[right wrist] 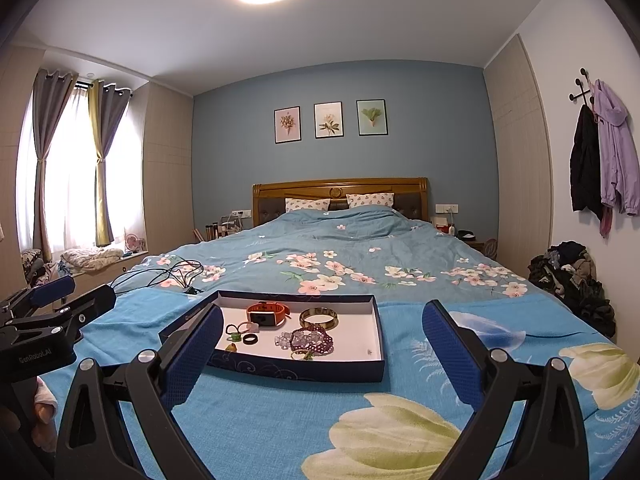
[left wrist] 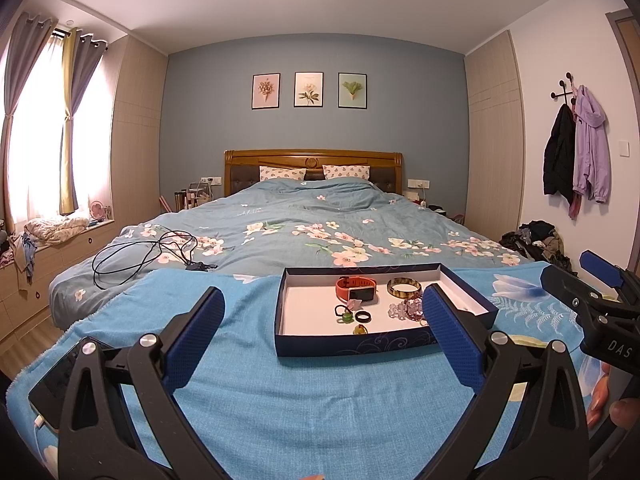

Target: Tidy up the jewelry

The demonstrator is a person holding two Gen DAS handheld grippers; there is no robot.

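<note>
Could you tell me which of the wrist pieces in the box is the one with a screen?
It is the orange smart band, at the back of the box. The amber bangle beside it is a plain hoop, and the purple bead bracelet is strung beads.

Matt white card lines the box [right wrist: 372, 320], its outer walls glossy navy. The bangle [right wrist: 319, 317] at its twelve o'clock looks polished metal. Fuzzy towelling cloth [left wrist: 248, 380] lies beneath. The gripper fingers [left wrist: 200, 338] wear rough, dimpled blue rubber.
</note>
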